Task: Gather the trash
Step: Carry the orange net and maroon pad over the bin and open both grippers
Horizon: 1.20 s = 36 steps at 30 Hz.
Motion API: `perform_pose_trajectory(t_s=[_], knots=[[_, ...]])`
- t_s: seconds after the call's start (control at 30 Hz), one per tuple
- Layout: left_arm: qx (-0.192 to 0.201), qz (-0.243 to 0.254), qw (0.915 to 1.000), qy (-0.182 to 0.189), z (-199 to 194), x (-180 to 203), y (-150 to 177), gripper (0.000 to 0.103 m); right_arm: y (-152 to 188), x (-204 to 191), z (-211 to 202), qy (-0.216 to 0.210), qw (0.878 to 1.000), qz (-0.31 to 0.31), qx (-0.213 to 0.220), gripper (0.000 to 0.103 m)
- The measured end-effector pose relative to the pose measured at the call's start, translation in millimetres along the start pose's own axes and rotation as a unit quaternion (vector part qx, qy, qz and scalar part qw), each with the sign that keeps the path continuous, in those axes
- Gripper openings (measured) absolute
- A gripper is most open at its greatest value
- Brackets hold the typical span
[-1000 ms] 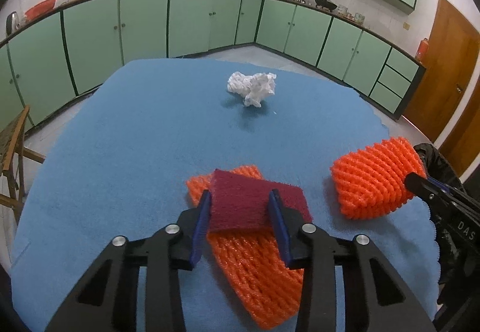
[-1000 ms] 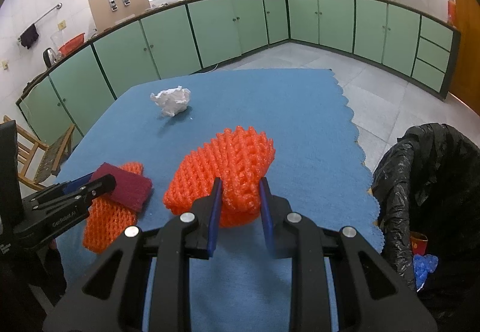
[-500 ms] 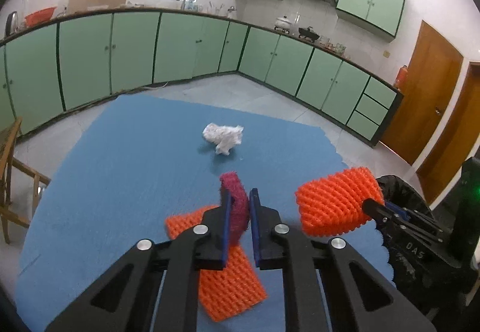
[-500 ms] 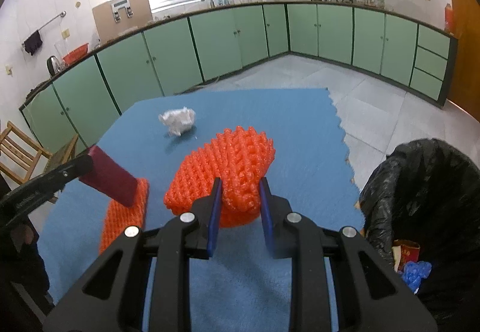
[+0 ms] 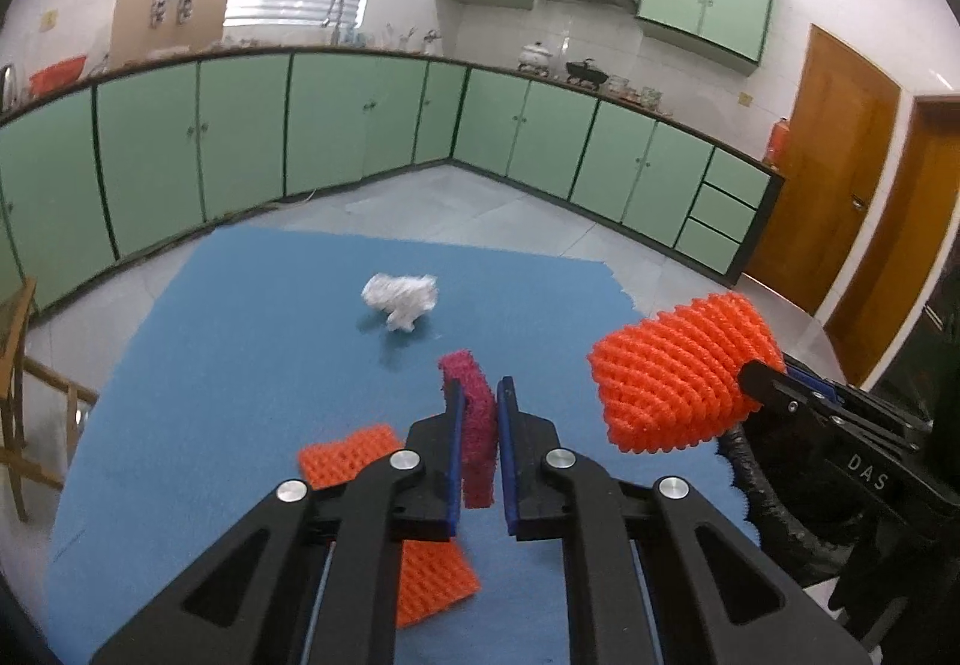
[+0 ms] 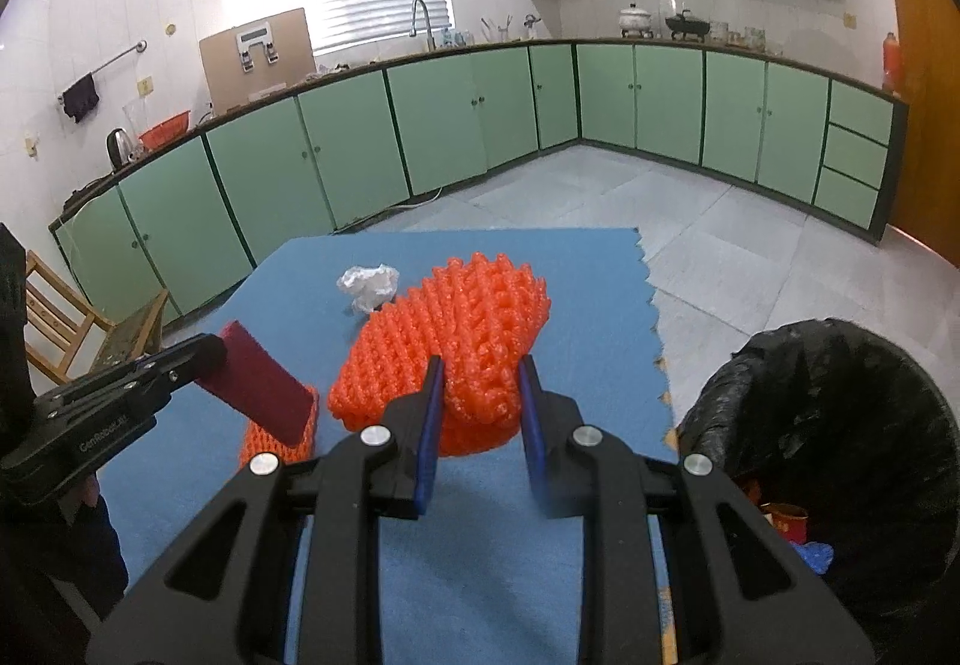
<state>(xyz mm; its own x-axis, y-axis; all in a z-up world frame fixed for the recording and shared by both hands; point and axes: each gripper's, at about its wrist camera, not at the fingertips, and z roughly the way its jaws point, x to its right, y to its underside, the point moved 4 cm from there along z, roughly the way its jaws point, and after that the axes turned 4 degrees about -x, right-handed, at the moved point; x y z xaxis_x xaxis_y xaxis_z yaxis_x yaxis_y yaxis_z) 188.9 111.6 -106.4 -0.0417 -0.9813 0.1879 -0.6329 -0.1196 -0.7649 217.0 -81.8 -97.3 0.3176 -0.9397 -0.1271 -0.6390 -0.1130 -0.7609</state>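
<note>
My left gripper (image 5: pixel 478 413) is shut on a dark red scouring pad (image 5: pixel 471 407) and holds it above the blue table mat (image 5: pixel 240 341); the pad also shows in the right wrist view (image 6: pixel 258 389). My right gripper (image 6: pixel 477 383) is shut on an orange foam net (image 6: pixel 456 329) lifted off the mat, also seen in the left wrist view (image 5: pixel 678 377). A second orange foam net (image 5: pixel 384 515) lies flat on the mat under the left gripper. A crumpled white paper ball (image 5: pixel 401 297) lies farther back on the mat.
A bin lined with a black bag (image 6: pixel 840 425) stands off the mat's right edge, with some trash inside. A wooden chair (image 6: pixel 66 317) stands at the left. Green kitchen cabinets (image 5: pixel 360 125) run along the far walls.
Both grippers have risen with their loads. The left gripper closed on the red pad and lifted it off the flat orange net. The right one lifted its orange net.
</note>
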Motion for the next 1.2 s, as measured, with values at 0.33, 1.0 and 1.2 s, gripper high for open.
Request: perform_pose_trajectory(t_s=[0.33,1.0,1.2], knots=[[0.024,0.030,0.9986,0.037,-13,54,-17,0.010,-8,35,-46,0.023,0.999,0.009,0.032,0.022],[0.014,0.101,0.9798,0.172,30,243,-21,0.010,39,219,-109,0.174,0.980,0.083,0.040,0.022],[0.005,0.117,0.9734,0.197,56,292,-17,0.010,56,257,-106,0.202,0.974,0.100,0.030,0.022]])
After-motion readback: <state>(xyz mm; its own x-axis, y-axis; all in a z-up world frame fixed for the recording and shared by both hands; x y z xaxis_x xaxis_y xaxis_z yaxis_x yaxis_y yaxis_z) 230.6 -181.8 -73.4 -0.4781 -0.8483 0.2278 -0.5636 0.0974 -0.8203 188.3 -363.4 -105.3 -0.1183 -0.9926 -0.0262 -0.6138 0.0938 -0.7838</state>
